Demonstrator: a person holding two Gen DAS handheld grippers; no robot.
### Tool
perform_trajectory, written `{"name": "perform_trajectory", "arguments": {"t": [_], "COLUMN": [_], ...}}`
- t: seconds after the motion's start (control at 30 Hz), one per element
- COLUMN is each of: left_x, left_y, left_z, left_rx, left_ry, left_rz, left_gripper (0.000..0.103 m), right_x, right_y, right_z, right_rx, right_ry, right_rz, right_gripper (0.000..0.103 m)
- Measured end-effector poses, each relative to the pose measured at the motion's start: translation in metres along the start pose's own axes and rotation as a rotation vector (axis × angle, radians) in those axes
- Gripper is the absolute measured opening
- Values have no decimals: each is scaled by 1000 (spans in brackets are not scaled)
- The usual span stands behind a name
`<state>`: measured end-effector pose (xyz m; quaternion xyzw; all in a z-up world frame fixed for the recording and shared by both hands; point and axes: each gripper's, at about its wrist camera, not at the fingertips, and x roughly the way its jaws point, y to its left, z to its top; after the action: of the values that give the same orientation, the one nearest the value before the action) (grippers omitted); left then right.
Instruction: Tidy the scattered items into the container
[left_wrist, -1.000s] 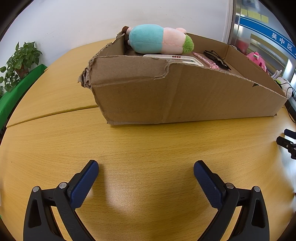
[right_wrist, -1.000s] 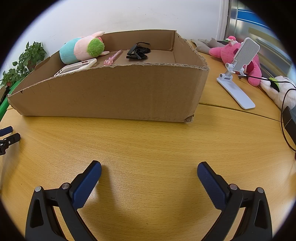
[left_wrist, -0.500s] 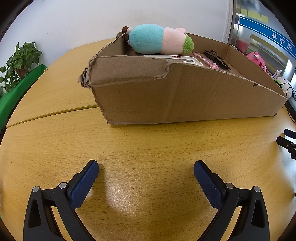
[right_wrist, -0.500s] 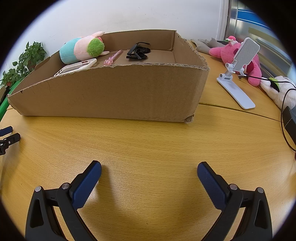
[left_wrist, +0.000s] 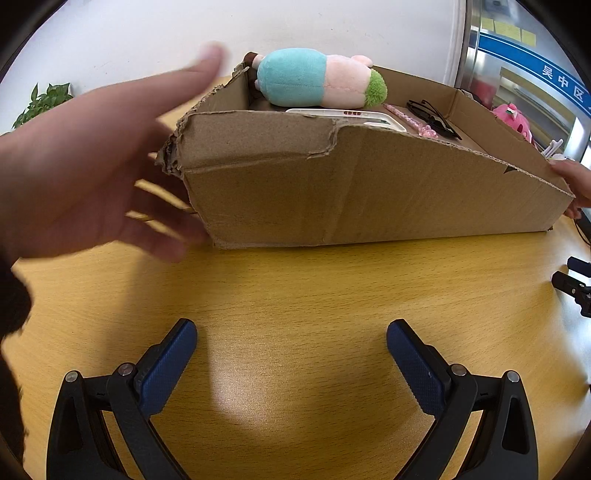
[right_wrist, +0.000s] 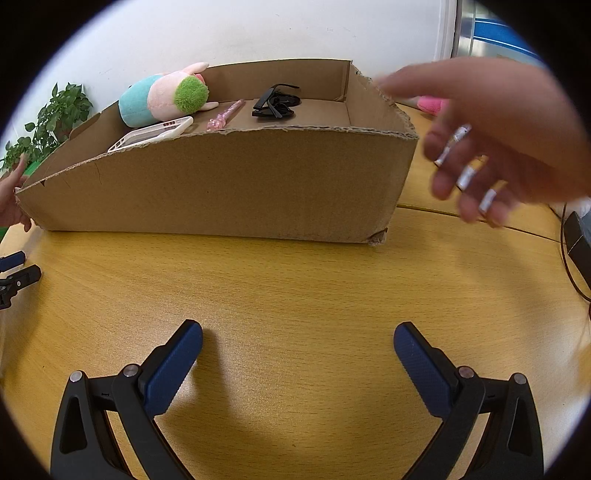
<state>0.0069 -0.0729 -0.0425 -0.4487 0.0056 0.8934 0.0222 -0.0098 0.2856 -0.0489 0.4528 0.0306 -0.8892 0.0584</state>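
Cardboard box (left_wrist: 369, 192) is seen on the desk (left_wrist: 295, 295) beyond both grippers, left gripper (left_wrist: 291, 354) and right gripper (right_wrist: 298, 356), each spread wide and empty; bare hands (left_wrist: 92, 177) flank it.

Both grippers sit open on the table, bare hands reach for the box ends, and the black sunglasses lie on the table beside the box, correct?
Not quite. The sunglasses lie inside the cardboard box, as the right wrist view shows. The rest holds.
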Motion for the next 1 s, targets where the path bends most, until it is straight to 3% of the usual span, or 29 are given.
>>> {"name": "perform_trajectory", "arguments": {"t": [1.0], "left_x": [4], "left_y": [2], "left_z": [1], "left_rx": [-1], "left_ry": [0], "left_rz": [2], "left_gripper": [103], "right_x": [-4], "right_y": [2], "right_z": [-5], "right_rx": [2], "right_ry": [0], "right_rz": [-2], "right_gripper": [103]}}
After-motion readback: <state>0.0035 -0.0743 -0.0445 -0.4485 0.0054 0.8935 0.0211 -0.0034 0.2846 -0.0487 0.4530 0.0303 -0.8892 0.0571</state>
